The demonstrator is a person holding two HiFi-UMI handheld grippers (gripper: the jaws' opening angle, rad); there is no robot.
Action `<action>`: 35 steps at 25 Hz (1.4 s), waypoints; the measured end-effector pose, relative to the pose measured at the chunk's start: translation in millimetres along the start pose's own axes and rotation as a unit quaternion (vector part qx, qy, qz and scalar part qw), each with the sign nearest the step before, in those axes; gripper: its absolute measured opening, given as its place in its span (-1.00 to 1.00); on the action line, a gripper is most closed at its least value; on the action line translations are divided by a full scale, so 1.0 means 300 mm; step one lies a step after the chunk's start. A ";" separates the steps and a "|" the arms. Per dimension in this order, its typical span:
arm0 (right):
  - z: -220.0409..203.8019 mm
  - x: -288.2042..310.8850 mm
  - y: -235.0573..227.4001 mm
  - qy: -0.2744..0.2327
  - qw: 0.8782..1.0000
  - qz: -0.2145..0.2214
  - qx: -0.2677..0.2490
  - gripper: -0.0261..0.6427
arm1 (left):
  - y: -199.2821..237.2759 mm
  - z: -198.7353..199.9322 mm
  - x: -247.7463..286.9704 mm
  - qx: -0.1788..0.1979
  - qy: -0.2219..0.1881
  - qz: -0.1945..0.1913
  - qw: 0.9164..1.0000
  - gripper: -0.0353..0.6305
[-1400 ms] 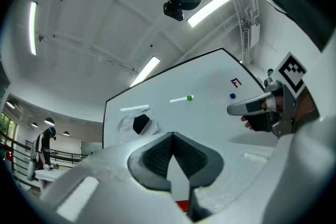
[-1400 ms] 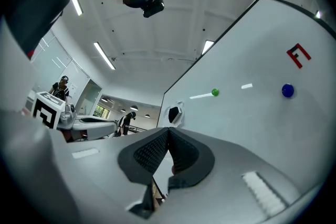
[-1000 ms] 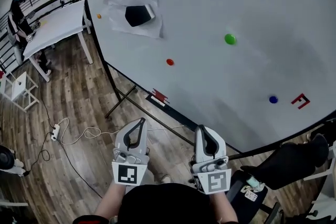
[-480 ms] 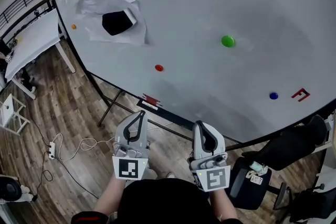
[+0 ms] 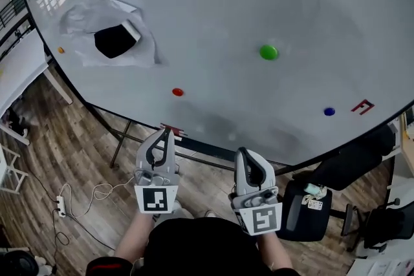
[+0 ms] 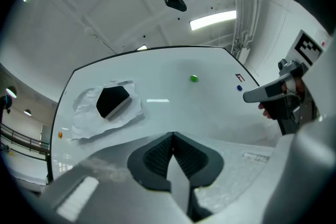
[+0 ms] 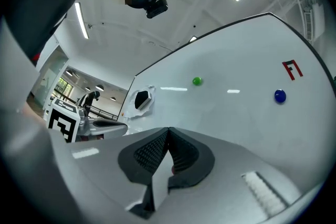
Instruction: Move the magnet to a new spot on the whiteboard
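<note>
Head view has both my hands low and close to my body, each gripping a handle, the two tools side by side and aimed forward at the bottom edge of the whiteboard (image 5: 213, 3). My left gripper (image 5: 166, 132) has its jaws pressed together with nothing between them. My right gripper (image 5: 242, 153) is likewise closed on nothing. Neither touches the board.

I count four magnets on the board, all small round buttons with a glossy look. The green magnet (image 5: 268, 52) is the largest and sits near the middle. The red magnet (image 5: 177, 92) is lower left, nearest my left gripper. The blue magnet (image 5: 329, 112) is lower right, just beside a red F mark (image 5: 363, 106). The orange magnet (image 5: 61, 50) is tiny, at the far left edge. I cannot tell which one is to be moved.

One black eraser (image 5: 115, 40), blocky with a pale edge, sits on one crumpled white sheet (image 5: 84, 13) at upper left. My jaw pads are dark and ribbed, set in smooth grey shells. Below the board lies a wood-plank floor (image 5: 77, 158).
</note>
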State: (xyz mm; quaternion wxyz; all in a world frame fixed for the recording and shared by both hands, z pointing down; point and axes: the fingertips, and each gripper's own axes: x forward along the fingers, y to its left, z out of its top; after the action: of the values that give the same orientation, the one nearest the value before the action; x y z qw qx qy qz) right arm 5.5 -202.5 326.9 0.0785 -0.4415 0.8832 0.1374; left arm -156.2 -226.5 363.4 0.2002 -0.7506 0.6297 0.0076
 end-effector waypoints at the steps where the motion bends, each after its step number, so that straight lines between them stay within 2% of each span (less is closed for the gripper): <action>1: -0.003 0.002 -0.005 0.001 1.000 -0.005 -0.003 -0.92 | 0.003 -0.009 0.012 0.002 0.000 -0.002 1.000 -0.89; 8: -0.061 0.019 -0.032 0.041 0.998 -0.037 -0.014 -0.92 | 0.026 -0.064 0.101 -0.018 -0.003 -0.009 1.000 -0.89; 16: -0.092 0.048 -0.046 0.054 0.996 -0.060 -0.021 -0.92 | 0.040 -0.129 0.188 -0.032 0.004 -0.015 0.999 -0.88; 17: -0.095 0.049 -0.046 0.056 0.996 -0.062 -0.023 -0.92 | 0.038 -0.138 0.195 -0.033 0.005 -0.017 0.999 -0.81; 23: -0.114 0.067 -0.058 0.062 0.995 -0.077 -0.028 -0.92 | 0.049 -0.177 0.261 -0.035 0.011 -0.023 0.999 -0.67; 26: -0.117 0.065 -0.069 0.065 0.994 -0.087 -0.028 -0.92 | 0.055 -0.195 0.283 -0.054 0.018 -0.017 0.998 -0.56; 28: -0.117 0.061 -0.079 0.066 0.993 -0.095 -0.027 -0.92 | 0.049 -0.197 0.296 -0.046 0.019 -0.023 0.998 -0.50; 30: -0.116 0.063 -0.085 0.064 0.993 -0.099 -0.029 -0.92 | 0.045 -0.196 0.305 -0.033 0.019 -0.025 0.999 -0.47; 35: -0.126 0.071 -0.079 0.063 0.993 -0.100 -0.027 -0.92 | 0.059 -0.198 0.325 -0.040 0.020 -0.011 0.999 -0.47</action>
State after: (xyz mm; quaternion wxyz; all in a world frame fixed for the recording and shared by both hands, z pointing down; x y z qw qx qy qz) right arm 11.1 -243.9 353.3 0.0244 -0.5376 0.8335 0.1250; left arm -167.2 -339.0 387.1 0.1579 -0.7650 0.6242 0.0153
